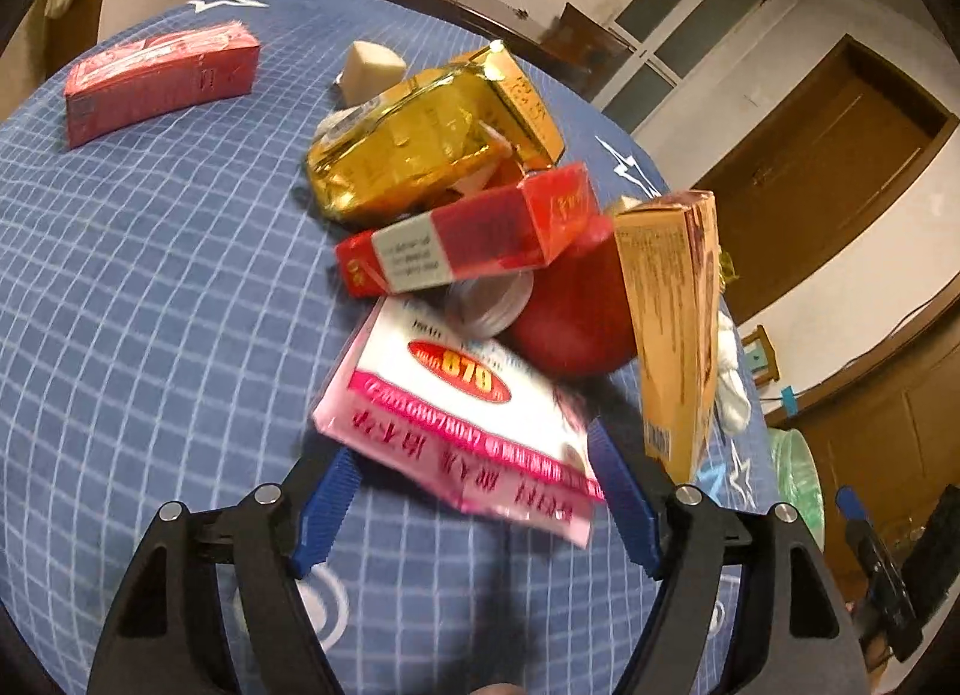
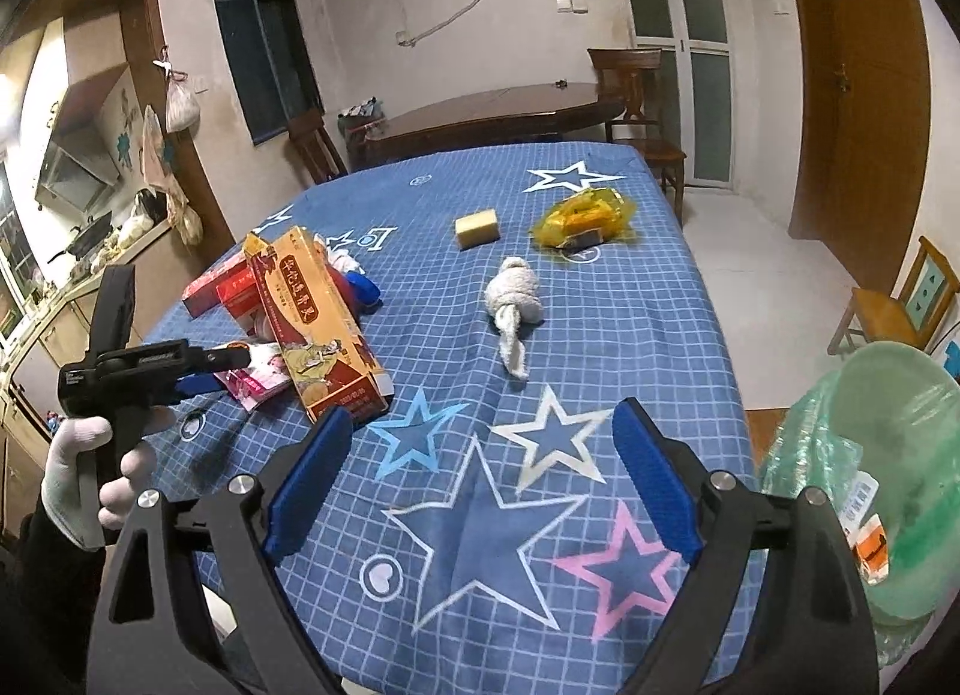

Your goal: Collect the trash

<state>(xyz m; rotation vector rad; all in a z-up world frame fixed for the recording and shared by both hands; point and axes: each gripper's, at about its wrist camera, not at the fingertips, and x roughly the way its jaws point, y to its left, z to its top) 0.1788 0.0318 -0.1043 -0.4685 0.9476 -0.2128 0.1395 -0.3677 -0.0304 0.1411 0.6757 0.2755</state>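
the left gripper [image 1: 474, 491] has its blue ribbed pads spread wide, with a flat pink and white packet [image 1: 462, 413] lying between them; the packet is glossy, printed with red and pink bands, and blurred, and whether either pad touches it cannot be told. just beyond it the trash sits in a loose heap: a red and white cardboard carton [image 1: 468, 230] tilted across a round clear plastic lid [image 1: 489, 299], a smooth red rounded thing [image 1: 576, 317], a crinkled gold foil pouch [image 1: 414, 143], and a tall orange cardboard box [image 1: 675, 329] standing on end at the right. a pale foam block [image 1: 372, 68] shows behind the foil, and a long red box [image 1: 159, 80] lies well apart at the far left.

the right gripper [image 2: 480, 485] is spread open over bare cloth and holds nothing. ahead of it lie a knotted white rag [image 2: 513, 302], a yellow sponge block [image 2: 477, 227] and a crumpled yellow plastic wrapper [image 2: 585, 218], each apart from the others. a gloved hand [image 2: 90, 467] grips the left tool's handle. at the right edge hangs a pale green bin [image 2: 900, 455] lined with thin plastic.

everything rests on a blue grid cloth [image 2: 600, 335] printed with stars. behind are a dark wooden table [image 2: 498, 110], wooden chairs, a brown door [image 2: 858, 83] and whitewashed walls.
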